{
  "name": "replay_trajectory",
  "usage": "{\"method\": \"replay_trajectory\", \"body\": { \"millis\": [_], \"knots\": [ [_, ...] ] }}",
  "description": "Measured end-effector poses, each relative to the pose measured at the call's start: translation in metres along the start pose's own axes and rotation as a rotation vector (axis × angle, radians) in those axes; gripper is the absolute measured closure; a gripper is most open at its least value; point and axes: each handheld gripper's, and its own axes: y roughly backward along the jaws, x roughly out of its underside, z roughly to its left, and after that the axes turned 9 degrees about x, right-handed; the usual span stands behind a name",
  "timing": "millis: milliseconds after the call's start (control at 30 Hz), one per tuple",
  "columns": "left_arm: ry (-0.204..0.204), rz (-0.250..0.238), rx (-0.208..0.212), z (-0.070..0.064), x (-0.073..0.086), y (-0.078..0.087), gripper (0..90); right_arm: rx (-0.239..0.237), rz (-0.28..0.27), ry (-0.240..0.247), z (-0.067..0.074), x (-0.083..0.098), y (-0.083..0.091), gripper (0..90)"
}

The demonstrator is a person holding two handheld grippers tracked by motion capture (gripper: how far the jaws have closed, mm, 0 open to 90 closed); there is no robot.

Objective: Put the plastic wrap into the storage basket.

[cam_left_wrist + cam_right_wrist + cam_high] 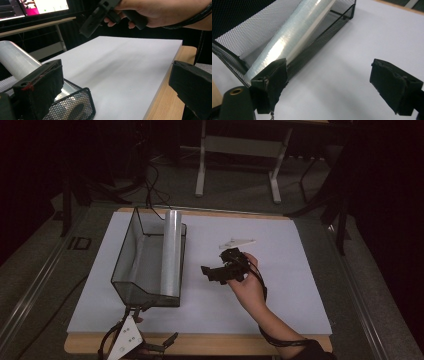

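Right tongs: jaws spread wide with nothing between them; held in the hand just right of frame centre in the high view, aimed toward the basket.
Left tongs: jaws wide apart and empty; at the bottom edge of the high view, left of centre, just below the basket's near end.
Roll: long translucent cylinder of clear plastic film, lying in the black wire-mesh basket against its right wall, left of centre in the high view.
Axis: the roll's long axis runs from the lower to the upper part of the high view, parallel to the basket's long sides; its far end rises above the basket's rim, so it lies tilted.
Surface: white board on the wooden table; a small white object lies above the right tongs.
Step (judged): approach to the roll; no contact yet.
Next move (judged): close both tongs across the roll's width, one near each end, to lift it level.
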Motion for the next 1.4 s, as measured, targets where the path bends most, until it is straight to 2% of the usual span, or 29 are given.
{"method": "replay_trajectory", "body": {
  "millis": [133, 167, 300, 500, 633, 700, 1033, 1067, 1200, 1400],
  "knots": [
    [0.005, -0.003, 0.004, 0.0, 0.0, -0.001, 0.1, 0.006, -0.027, 0.004, -0.004, 0.008, 0.008, 14.5],
    [0.006, -0.004, 0.004, 0.0, 0.0, 0.0, 0.1, 0.023, -0.047, 0.019, -0.006, 0.015, 0.015, 14.5],
    [0.002, -0.002, 0.002, 0.0, 0.0, 0.0, 0.1, 0.042, -0.067, 0.034, -0.012, 0.028, 0.026, 15.0],
    [-0.004, 0.0, 0.0, 0.0, -0.001, 0.0, 0.1, 0.057, -0.106, 0.021, -0.024, 0.047, 0.042, 15.1],
    [-0.001, 0.001, 0.001, 0.0, 0.0, 0.0, 0.1, 0.062, -0.109, 0.021, -0.027, 0.053, 0.046, 15.0],
    [-0.002, 0.001, 0.003, 0.0, 0.0, 0.0, 0.1, 0.073, -0.118, 0.013, -0.032, 0.066, 0.054, 15.0],
    [-0.006, 0.003, 0.0, 0.0, 0.0, 0.0, 0.1, 0.084, -0.129, 0.0, -0.044, 0.093, 0.068, 15.0],
    [-0.007, 0.001, 0.001, -0.001, 0.0, 0.0, 0.1, 0.1, -0.134, 0.0, -0.046, 0.098, 0.071, 15.1],
    [-0.005, 0.006, 0.004, -0.001, 0.0, -0.001, 0.1, 0.131, -0.135, 0.019, -0.048, 0.107, 0.073, 15.0],
    [-0.005, 0.002, 0.01, -0.001, 0.0, -0.002, 0.1, 0.14, -0.141, 0.03, -0.052, 0.119, 0.071, 15.0]
  ]
}}
